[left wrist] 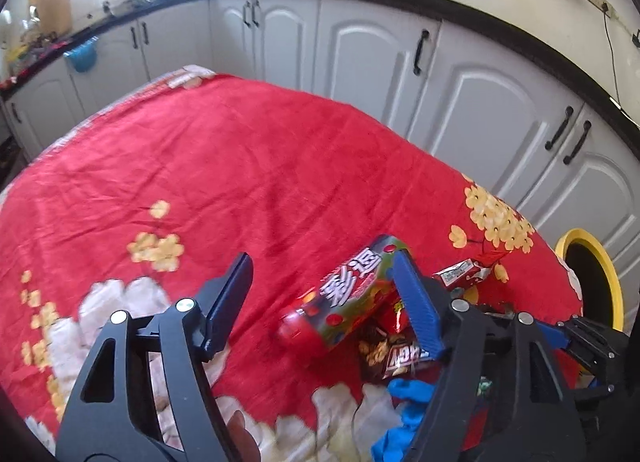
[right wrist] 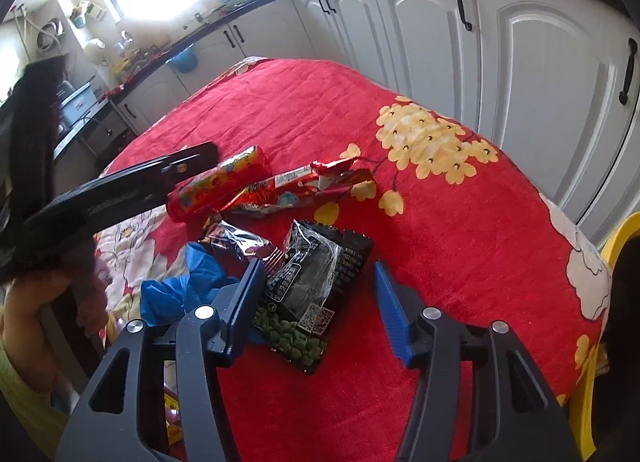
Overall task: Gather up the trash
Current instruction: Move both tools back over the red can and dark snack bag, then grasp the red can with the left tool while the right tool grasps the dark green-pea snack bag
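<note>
A red candy tube [left wrist: 344, 294] lies on the red flowered tablecloth [left wrist: 240, 166], close to my left gripper's right finger. My left gripper [left wrist: 324, 266] is open and empty above the cloth. Behind that finger lie a dark snack wrapper [left wrist: 396, 354], a red-white wrapper [left wrist: 464, 272] and a blue plastic scrap [left wrist: 404, 418]. In the right wrist view, my right gripper [right wrist: 318, 268] is open over a black pea-snack bag [right wrist: 316, 290]. The tube [right wrist: 218, 186], a red wrapper [right wrist: 304, 184], a silver wrapper [right wrist: 236, 240] and the blue scrap [right wrist: 180, 290] lie beyond; the left gripper [right wrist: 132, 190] hangs near the tube.
A yellow-rimmed bin [left wrist: 596, 278] stands off the table's right edge, also seen in the right wrist view [right wrist: 616, 238]. White kitchen cabinets [left wrist: 360, 50] with a black countertop run behind the table. A hand [right wrist: 36, 302] holds the left gripper.
</note>
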Tool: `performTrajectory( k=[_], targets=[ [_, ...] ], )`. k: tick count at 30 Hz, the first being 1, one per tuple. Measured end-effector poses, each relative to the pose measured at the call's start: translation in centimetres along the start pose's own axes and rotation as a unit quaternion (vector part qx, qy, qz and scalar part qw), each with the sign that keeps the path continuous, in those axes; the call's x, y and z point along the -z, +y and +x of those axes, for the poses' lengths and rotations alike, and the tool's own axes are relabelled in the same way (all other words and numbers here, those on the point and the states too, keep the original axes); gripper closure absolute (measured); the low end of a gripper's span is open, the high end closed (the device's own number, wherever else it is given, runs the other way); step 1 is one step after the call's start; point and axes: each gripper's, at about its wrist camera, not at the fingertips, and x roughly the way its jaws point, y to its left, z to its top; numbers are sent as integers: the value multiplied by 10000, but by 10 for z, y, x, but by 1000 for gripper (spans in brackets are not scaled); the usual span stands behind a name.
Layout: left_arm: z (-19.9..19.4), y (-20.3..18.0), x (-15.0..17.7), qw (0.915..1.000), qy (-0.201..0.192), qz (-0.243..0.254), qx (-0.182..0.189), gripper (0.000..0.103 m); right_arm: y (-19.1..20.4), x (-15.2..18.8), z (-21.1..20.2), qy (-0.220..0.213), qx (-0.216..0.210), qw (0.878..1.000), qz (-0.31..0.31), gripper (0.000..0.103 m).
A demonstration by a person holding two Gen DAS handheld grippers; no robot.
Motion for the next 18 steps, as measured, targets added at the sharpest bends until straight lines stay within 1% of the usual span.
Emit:
performTrajectory(
  k=[2,5,7,9,10,11,13,15,17,18],
  targets=[
    [8,1,1,9998,140,-12,130,41,-2,1,-1,31,-63,10000,7,58],
    [14,1,4,9989,260,-53,376,43,-6,4,-4,61,-163,9998,39,60],
    [19,2,10,9979,447,-52,465,44,-10,5,-5,79,-257,9995,157,63],
    [21,0,14,9975,479,-24,521,45,-15,6,-7,88,-343,9991,252,66],
    [20,-1,16,9976,464,10,511,47,-17,6,-8,87,-363,9989,279,68],
    [19,-1,16,9975,482,10,518,53,-19,7,-10,86,-397,9987,309,69],
    [19,-2,17,9973,520,23,514,58,-23,9,-12,87,-466,9980,420,71],
    [19,-2,16,9971,555,92,515,67,-27,10,-16,88,-510,9975,473,72],
    [16,-4,17,9970,585,179,481,73,-30,13,-20,69,-542,9973,500,73],
    [14,-5,18,9969,604,229,459,74,-31,13,-22,67,-566,9969,538,74]
  ],
)
